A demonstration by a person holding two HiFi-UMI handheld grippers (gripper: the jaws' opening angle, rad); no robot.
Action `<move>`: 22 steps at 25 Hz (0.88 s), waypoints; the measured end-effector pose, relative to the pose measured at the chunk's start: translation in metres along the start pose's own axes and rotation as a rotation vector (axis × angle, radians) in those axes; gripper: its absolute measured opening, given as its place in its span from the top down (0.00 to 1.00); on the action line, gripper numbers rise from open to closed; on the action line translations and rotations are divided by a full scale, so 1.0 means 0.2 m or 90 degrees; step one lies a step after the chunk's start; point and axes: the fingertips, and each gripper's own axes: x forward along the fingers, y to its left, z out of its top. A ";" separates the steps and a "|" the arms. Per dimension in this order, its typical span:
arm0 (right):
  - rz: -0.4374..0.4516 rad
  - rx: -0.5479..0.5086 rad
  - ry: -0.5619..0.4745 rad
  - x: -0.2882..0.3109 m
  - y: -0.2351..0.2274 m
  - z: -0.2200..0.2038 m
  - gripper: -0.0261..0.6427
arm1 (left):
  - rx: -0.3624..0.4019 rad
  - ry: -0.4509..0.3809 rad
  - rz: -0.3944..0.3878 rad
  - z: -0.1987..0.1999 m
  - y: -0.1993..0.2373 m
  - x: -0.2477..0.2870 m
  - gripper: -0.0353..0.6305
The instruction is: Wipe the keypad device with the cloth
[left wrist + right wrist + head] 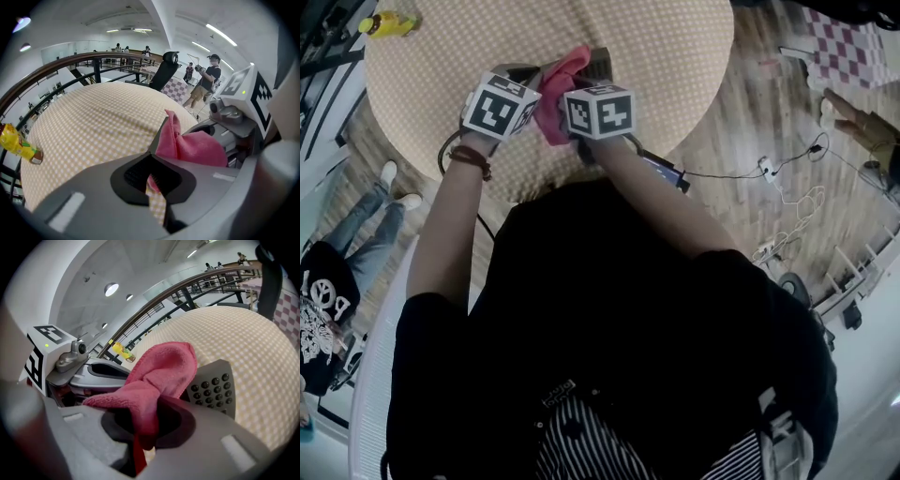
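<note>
Right gripper view showed the right gripper (150, 420) clamped on the limp pink cloth (159, 371), the left gripper (157, 157) pinching the stiff, likely light keypad device (213, 387) by its edge.

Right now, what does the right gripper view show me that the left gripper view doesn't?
Only the right gripper view: the keypad device's button face, and the right gripper clamped on the pink cloth. Only the left gripper view: the left gripper closed on that device's thin edge, seen edge-on. Both: the cloth, the checked table and a yellow bottle.
</note>
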 end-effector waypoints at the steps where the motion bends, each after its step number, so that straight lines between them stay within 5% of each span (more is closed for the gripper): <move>1: 0.001 -0.004 -0.004 0.00 -0.01 0.00 0.86 | 0.000 0.001 0.002 0.00 0.00 0.00 0.94; 7: -0.011 -0.025 -0.013 0.01 -0.01 -0.10 0.86 | -0.011 0.001 0.004 -0.01 -0.02 -0.02 0.94; 15: -0.015 0.005 0.067 0.06 -0.11 -0.40 0.86 | -0.004 0.005 0.013 -0.02 -0.05 -0.02 0.94; 22: -0.035 0.012 0.058 0.01 -0.10 -0.30 0.86 | 0.009 0.008 0.025 -0.01 -0.07 0.00 0.94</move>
